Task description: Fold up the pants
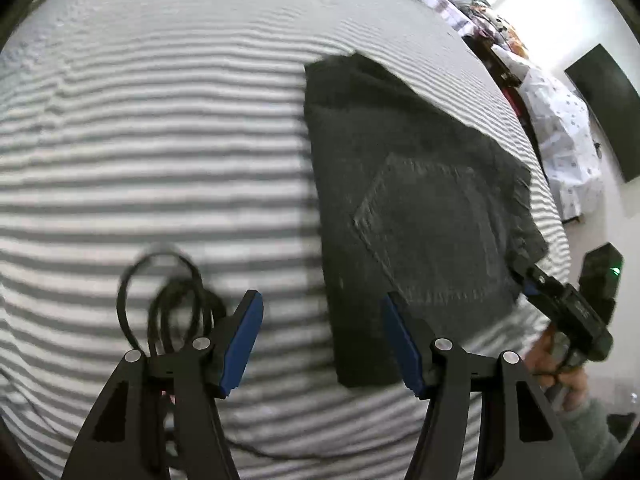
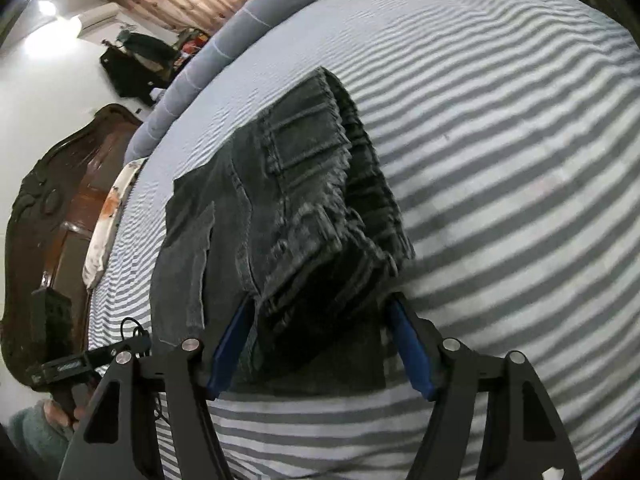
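Dark grey denim pants (image 1: 408, 208) lie folded into a compact rectangle on the striped bed sheet (image 1: 160, 160), back pocket up. My left gripper (image 1: 322, 312) is open and empty, above the sheet just left of the pants' near edge. My right gripper (image 2: 320, 320) is open, its blue pads on either side of the stacked waistband and hem end of the pants (image 2: 304, 208). It also shows in the left wrist view (image 1: 536, 280) at the pants' right corner.
A black cable loop (image 1: 168, 304) hangs by my left gripper. Grey pillows (image 2: 256, 24) lie at the head of the bed. A carved wooden headboard (image 2: 52, 208) stands at the left. Clothes piles and a dark screen (image 1: 604, 108) are beyond the bed.
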The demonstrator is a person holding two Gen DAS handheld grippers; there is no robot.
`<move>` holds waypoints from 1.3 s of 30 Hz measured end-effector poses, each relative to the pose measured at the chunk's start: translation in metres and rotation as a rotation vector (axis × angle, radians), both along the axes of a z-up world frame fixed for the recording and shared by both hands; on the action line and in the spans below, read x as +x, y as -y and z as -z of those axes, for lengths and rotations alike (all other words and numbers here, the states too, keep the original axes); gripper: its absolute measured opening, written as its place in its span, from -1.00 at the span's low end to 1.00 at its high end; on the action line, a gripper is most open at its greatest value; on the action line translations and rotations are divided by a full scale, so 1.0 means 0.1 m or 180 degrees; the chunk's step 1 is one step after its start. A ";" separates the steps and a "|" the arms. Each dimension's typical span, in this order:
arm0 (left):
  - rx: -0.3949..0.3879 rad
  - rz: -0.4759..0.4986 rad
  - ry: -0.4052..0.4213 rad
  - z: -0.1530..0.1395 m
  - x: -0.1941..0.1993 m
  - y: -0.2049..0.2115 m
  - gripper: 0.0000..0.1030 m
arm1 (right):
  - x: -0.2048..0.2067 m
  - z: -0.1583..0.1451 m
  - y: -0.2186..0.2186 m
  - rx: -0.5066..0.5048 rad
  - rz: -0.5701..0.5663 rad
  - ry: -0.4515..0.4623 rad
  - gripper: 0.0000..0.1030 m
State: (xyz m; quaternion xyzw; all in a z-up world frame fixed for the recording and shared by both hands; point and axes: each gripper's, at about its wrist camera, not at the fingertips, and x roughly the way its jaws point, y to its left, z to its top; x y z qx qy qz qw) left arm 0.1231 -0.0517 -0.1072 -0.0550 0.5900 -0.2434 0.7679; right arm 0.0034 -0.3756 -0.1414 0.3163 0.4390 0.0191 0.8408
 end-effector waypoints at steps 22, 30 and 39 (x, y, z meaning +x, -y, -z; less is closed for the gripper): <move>-0.0198 0.0074 0.0192 0.14 0.42 0.33 0.30 | 0.53 0.10 0.12 0.0333 -0.0143 0.0271 0.17; -0.0106 0.0101 0.0228 0.12 0.46 0.40 0.12 | 0.50 0.11 0.11 0.0365 -0.0128 0.0267 0.17; 0.0300 0.0164 0.0468 0.00 0.35 0.61 -0.21 | 0.52 0.08 0.05 0.0305 -0.0008 0.0154 0.01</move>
